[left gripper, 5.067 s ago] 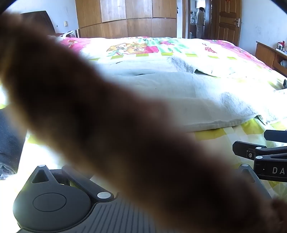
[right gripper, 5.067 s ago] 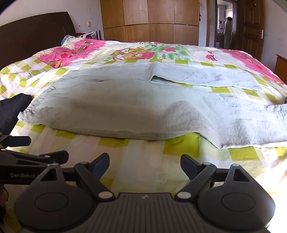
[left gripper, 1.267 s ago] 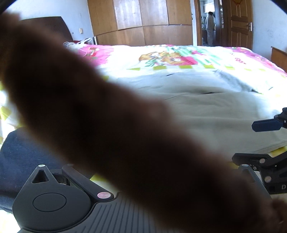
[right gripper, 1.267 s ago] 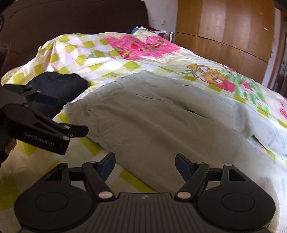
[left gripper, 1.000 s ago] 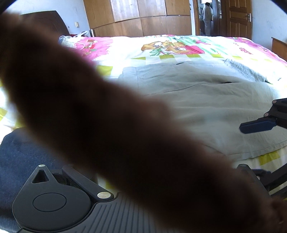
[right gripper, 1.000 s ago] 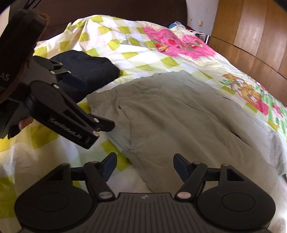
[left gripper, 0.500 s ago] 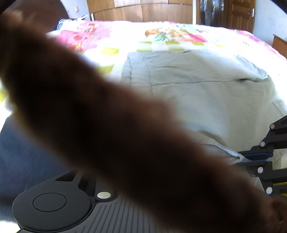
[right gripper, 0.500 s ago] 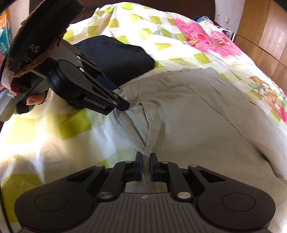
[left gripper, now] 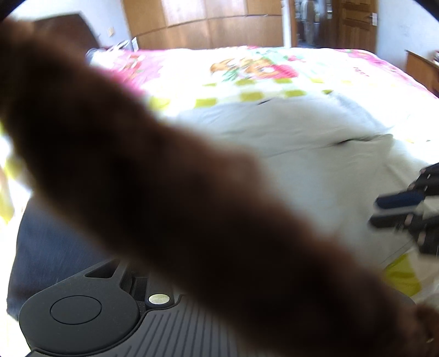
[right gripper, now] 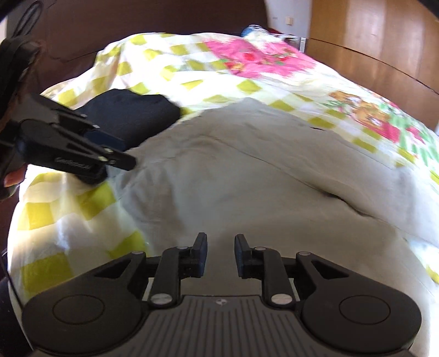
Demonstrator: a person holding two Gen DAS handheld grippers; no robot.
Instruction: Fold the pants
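Light grey-green pants [right gripper: 260, 178] lie spread on the bed, bulging upward near me. My right gripper [right gripper: 219, 255] is at the near waistband edge. Its jaws are opening a little, with shadowed bunched cloth filling the gap between the pads. My left gripper [right gripper: 127, 153] is at the waistband's left corner, jaws also easing open slightly, cloth at its tips. In the left wrist view a blurred brown furry sleeve [left gripper: 178, 192] hides my left fingers. The pants [left gripper: 288, 153] and the right gripper [left gripper: 376, 212] show behind it.
A dark navy folded garment [right gripper: 129, 112] lies just left of the pants. The checked yellow and pink bed cover [right gripper: 68, 214] fills the bed. A dark headboard [right gripper: 137, 19] stands at the left, wooden wardrobes [left gripper: 205, 24] and a door [left gripper: 354, 24] at the far side.
A second ago both grippers stood open near the waistband. Both then closed on its edge and have drawn it up and along, so the pants bulge. The right jaws stand wider than half a second ago.
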